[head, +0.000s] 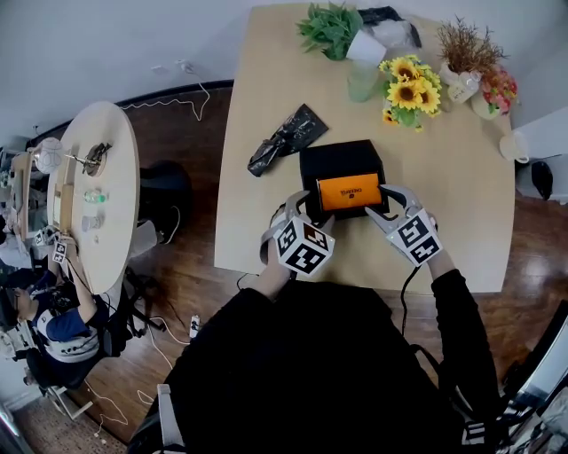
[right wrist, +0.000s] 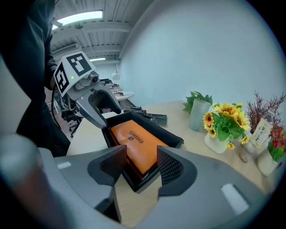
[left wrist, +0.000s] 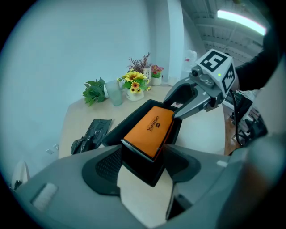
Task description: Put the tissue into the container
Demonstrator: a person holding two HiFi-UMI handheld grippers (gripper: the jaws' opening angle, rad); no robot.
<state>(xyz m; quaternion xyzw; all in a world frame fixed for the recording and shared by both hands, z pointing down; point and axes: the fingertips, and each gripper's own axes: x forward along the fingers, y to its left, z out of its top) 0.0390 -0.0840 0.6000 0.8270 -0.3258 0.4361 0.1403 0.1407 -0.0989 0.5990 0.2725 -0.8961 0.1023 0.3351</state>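
Observation:
A black box container point(head: 311, 160) stands on the light wooden table point(head: 257, 230), near its front edge. An orange tissue pack point(head: 349, 191) lies in the container, its near end raised a little. My left gripper point(head: 300, 208) is at the box's near left corner. In the left gripper view its jaws point(left wrist: 143, 167) straddle that corner point(left wrist: 129, 120), spread wide, below the pack point(left wrist: 149, 129). My right gripper point(head: 380, 206) is at the near right corner. Its jaws point(right wrist: 139, 166) stand apart on either side of that corner point(right wrist: 167, 134), clear of the pack point(right wrist: 134, 138). Each gripper view shows the other gripper point(left wrist: 171, 110) point(right wrist: 111, 118) across the box.
A crumpled black plastic bag point(head: 284, 139) lies left of the box. At the back stand a green plant point(head: 330, 27), a glass point(head: 361, 82), sunflowers point(head: 410, 89) and a dried-flower vase point(head: 466, 53). A round table point(head: 98, 195) and a seated person point(head: 53, 328) are far left.

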